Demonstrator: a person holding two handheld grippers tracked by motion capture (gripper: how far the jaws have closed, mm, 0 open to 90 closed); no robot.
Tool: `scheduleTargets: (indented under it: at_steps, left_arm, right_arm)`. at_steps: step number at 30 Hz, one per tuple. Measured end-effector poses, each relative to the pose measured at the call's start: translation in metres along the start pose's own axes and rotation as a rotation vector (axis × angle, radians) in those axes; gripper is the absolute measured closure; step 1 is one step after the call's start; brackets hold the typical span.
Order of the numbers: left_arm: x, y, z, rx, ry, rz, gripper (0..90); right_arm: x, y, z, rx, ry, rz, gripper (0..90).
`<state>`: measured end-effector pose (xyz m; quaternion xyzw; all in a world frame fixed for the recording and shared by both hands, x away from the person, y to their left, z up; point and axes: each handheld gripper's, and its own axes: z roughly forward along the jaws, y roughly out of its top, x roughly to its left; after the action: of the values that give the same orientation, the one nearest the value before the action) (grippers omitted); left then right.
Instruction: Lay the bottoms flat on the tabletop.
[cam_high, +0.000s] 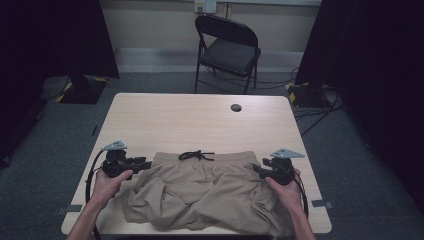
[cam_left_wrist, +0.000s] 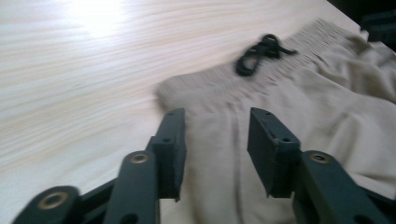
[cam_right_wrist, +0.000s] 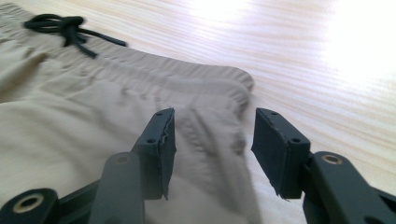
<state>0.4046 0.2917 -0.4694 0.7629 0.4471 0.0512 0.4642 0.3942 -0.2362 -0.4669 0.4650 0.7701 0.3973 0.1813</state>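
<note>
Tan shorts (cam_high: 205, 192) lie rumpled on the near half of the table (cam_high: 190, 120), drawstring (cam_high: 196, 155) at the waistband. The left gripper (cam_high: 145, 164) and right gripper (cam_high: 256, 170) sit at the waistband's two ends, each with jaws apart over the cloth, gripping nothing.

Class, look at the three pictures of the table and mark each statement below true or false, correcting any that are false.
1. The beige drawstring shorts lie on the light wooden table. True.
2. The left tongs are shut on the waistband. False: their jaws stand open, with fabric showing between them.
3. The black drawstring cord is tied and rests at the waistband. True.
4. The black folding chair stands on the table. False: it stands on the floor beyond the table's far edge.
5. The right tongs are open at the waistband's corner. True.
</note>
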Motion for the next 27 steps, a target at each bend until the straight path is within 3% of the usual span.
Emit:
scheduleTargets:
  at_steps: [2, 5, 10, 11, 13, 19, 21, 24, 27]
  left_arm:
    - [0.005, -0.005, 0.003, 0.017, 0.006, -0.026, 48.8]
    - [0.007, -0.013, 0.006, 0.026, 0.012, -0.045, 45.2]
    - [0.001, -0.023, 0.013, 0.073, 0.011, -0.022, 45.8]
    - [-0.001, -0.025, 0.014, 0.072, 0.016, -0.014, 48.0]
    - [-0.005, -0.027, 0.015, 0.085, -0.017, -0.013, 50.5]
    - [-0.017, -0.029, 0.021, 0.094, -0.016, 0.034, 63.4]
    - [-0.016, -0.029, 0.022, 0.094, -0.025, 0.033, 69.3]
    - [-0.011, -0.03, 0.024, 0.089, -0.045, -0.015, 84.6]
    - [-0.008, -0.03, 0.024, 0.087, -0.055, -0.023, 88.6]
  right_arm:
    - [-0.004, -0.004, 0.007, 0.019, 0.0, 0.017, 47.8]
    - [-0.004, -0.009, 0.013, 0.065, -0.01, -0.007, 45.2]
    - [-0.005, -0.012, 0.018, 0.082, -0.027, 0.005, 46.6]
    - [-0.005, -0.013, 0.019, 0.09, -0.03, 0.006, 48.6]
    - [-0.005, -0.014, 0.019, 0.092, -0.029, 0.006, 50.4]
    - [-0.002, -0.02, 0.017, 0.068, -0.011, 0.0, 63.4]
    - [0.0, -0.02, 0.016, 0.067, -0.011, -0.001, 67.0]
    - [0.004, -0.02, 0.018, 0.064, 0.017, -0.005, 79.3]
    - [0.003, -0.02, 0.019, 0.056, 0.036, 0.009, 86.6]
